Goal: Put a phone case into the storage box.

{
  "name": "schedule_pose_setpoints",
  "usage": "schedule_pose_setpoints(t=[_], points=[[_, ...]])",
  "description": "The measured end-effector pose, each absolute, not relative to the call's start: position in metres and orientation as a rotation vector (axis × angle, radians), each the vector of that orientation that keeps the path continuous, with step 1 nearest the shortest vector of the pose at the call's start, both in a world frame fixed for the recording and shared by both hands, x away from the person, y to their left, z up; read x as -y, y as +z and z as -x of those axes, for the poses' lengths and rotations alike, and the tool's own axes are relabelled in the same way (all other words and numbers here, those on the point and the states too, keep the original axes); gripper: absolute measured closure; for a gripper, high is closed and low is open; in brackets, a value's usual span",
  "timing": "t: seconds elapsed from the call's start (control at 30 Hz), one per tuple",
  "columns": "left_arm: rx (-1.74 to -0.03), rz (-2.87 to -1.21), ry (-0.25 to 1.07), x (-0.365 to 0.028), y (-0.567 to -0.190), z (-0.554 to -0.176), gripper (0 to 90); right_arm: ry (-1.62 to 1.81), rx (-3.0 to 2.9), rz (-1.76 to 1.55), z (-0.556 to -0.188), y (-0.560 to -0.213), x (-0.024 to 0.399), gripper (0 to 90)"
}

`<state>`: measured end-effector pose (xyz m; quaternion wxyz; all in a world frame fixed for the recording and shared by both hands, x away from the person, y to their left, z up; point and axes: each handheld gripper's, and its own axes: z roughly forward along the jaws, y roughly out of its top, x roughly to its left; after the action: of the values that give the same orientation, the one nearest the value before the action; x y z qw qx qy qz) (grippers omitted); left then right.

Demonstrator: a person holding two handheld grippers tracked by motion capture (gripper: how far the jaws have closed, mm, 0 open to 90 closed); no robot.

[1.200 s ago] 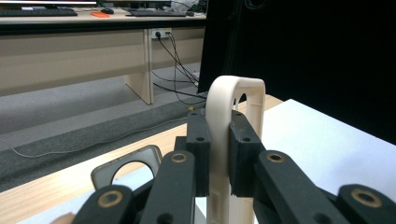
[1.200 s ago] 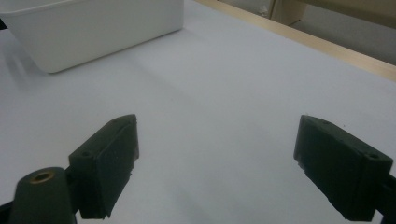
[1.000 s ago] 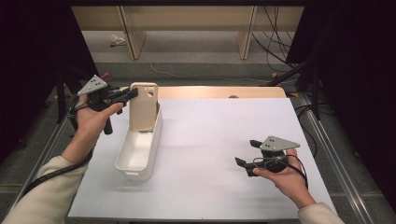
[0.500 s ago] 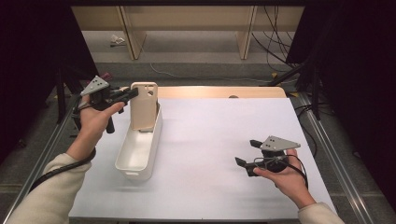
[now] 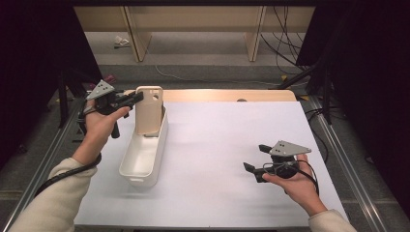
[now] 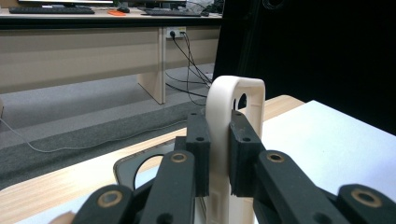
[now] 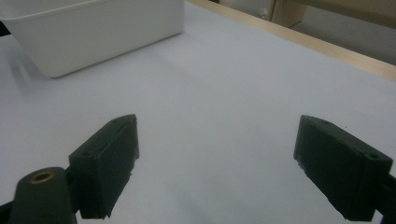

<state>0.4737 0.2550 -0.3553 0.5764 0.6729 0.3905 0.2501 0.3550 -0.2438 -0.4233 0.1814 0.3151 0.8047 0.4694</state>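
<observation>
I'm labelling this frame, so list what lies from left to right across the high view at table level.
Left claw shut on the edge of the beige phone case → white bin, which the case stands in → bare white table top → right claw, open above the table.

Beige phone case, upright, in white bin

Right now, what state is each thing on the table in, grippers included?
Phone case: upright, its lower end inside the bin, clamped at its edge.
White bin: upright on the table, open-topped.
Left gripper: fingers shut on the phone case.
Right gripper: fingers wide open, holding nothing, above the table.
</observation>
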Motion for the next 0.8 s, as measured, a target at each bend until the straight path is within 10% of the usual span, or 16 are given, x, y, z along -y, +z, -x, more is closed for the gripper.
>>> schedule_pose_setpoints(t=[0.8], points=[[-0.975,-1.571,0.574,-0.261,-0.379,-0.487,80.6,1.334,-2.275,-0.892,-0.355,-0.423,0.244,14.8]])
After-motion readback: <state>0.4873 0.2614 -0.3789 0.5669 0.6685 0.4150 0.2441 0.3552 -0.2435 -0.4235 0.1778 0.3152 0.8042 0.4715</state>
